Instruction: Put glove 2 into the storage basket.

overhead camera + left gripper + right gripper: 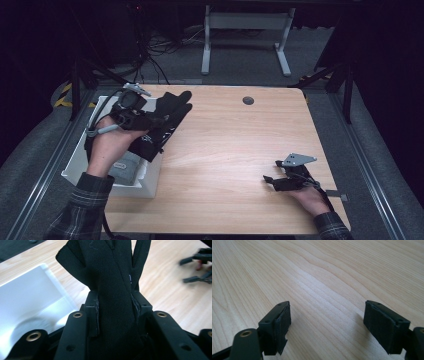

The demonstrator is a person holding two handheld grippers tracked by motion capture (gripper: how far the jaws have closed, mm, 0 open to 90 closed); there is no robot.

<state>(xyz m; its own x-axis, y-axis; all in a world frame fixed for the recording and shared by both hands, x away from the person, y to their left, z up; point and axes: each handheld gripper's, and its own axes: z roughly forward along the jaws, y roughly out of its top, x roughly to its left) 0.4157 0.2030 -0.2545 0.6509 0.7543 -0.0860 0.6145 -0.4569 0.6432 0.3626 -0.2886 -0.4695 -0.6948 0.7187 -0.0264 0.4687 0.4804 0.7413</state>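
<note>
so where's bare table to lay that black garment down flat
The widest free patch is the wooden table between the white bin and the right gripper, up to the round hole. It is crowded at the left edge, where the left gripper holds the black garment over the bin.

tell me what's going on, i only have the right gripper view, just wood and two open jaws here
Observer: The left gripper is shut on a black garment, held over the table's left edge.
Operator: where did it come from
Observer: I cannot tell; a white bin sits under that hand.
Operator: anything left in the bin
Observer: Yes, a grey folded item lies in it.
Operator: and my gripper
Observer: The right gripper rests low over the table, with nothing between its jaws.
</note>
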